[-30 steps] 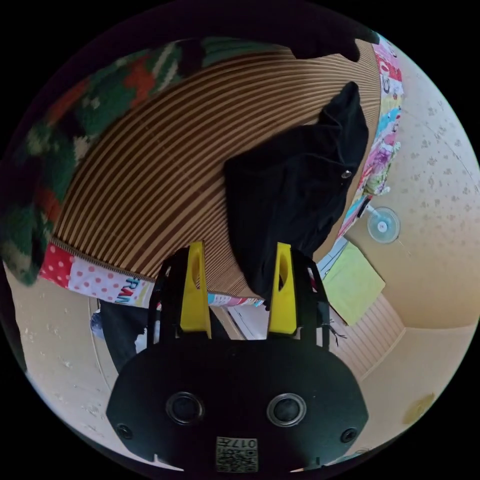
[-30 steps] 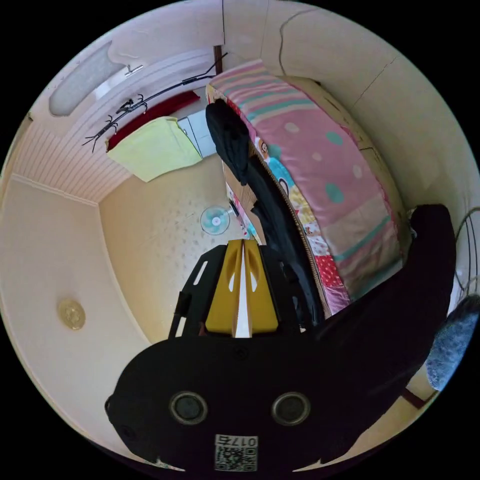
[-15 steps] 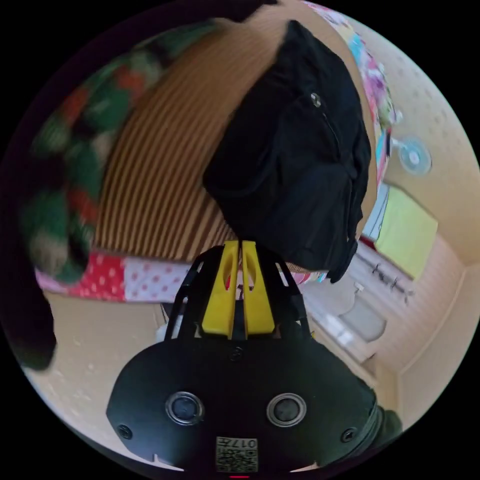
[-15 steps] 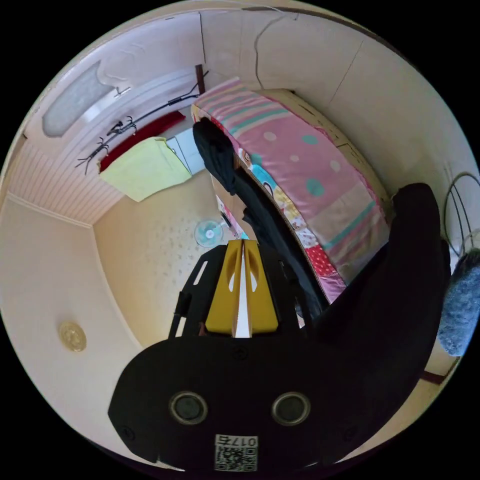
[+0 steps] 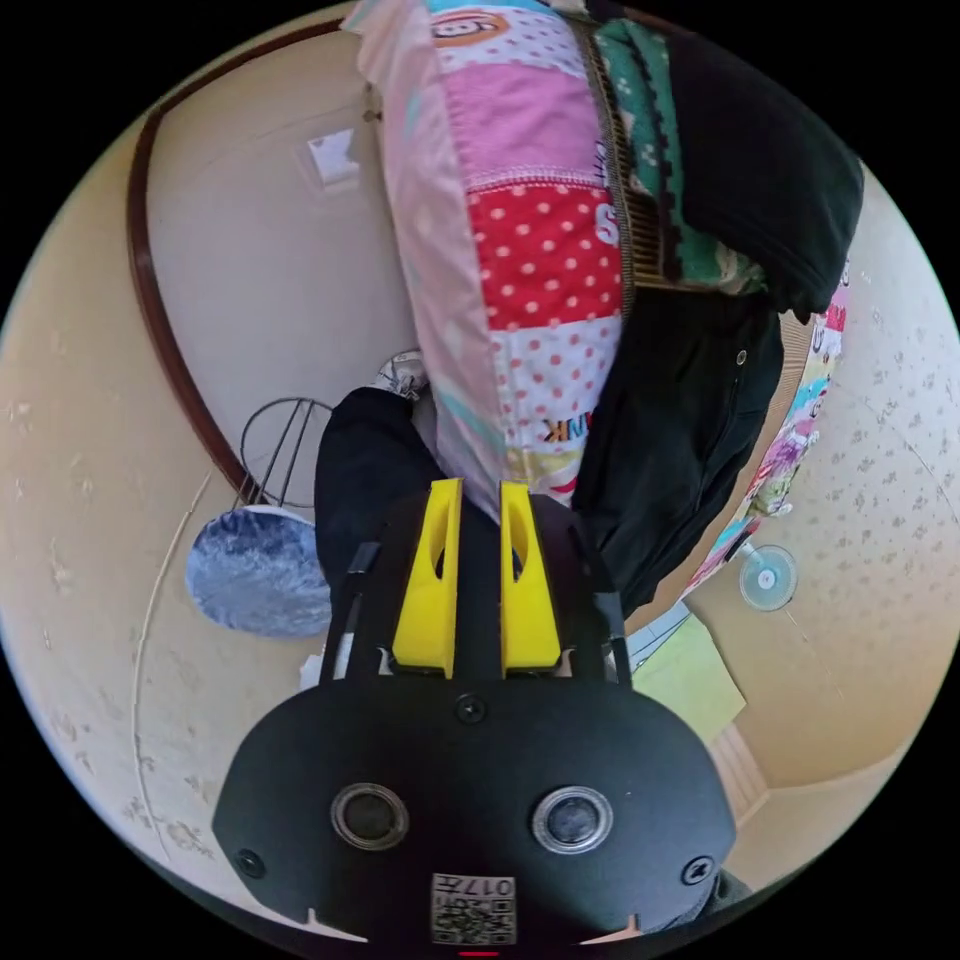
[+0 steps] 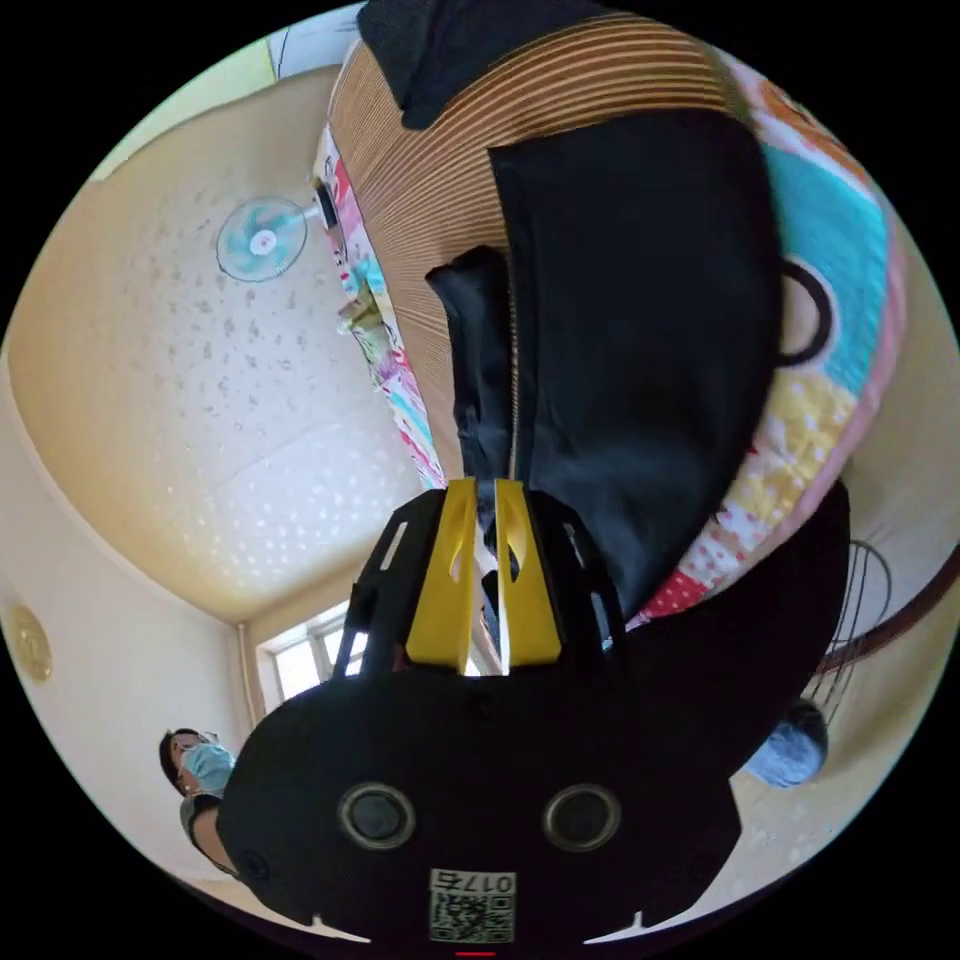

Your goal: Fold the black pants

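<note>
While black pants (image 6: 620,330) lie on the bed (image 6: 440,170), both grippers hover.
Left gripper (image 5: 472,500) slightly parted, empty; right gripper (image 6: 479,497) nearly together at the pants' edge, grip unclear.

place: home bedroom | evidence: patchwork quilt (image 5: 545,250) on bed at 12 o'clock | standing fan (image 6: 262,238) at 10 o'clock on floor

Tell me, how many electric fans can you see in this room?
1, a small pale blue fan against the speckled cream surface beyond the bed's patchwork edge; the right gripper view shows it too. Others may be hidden.
</note>
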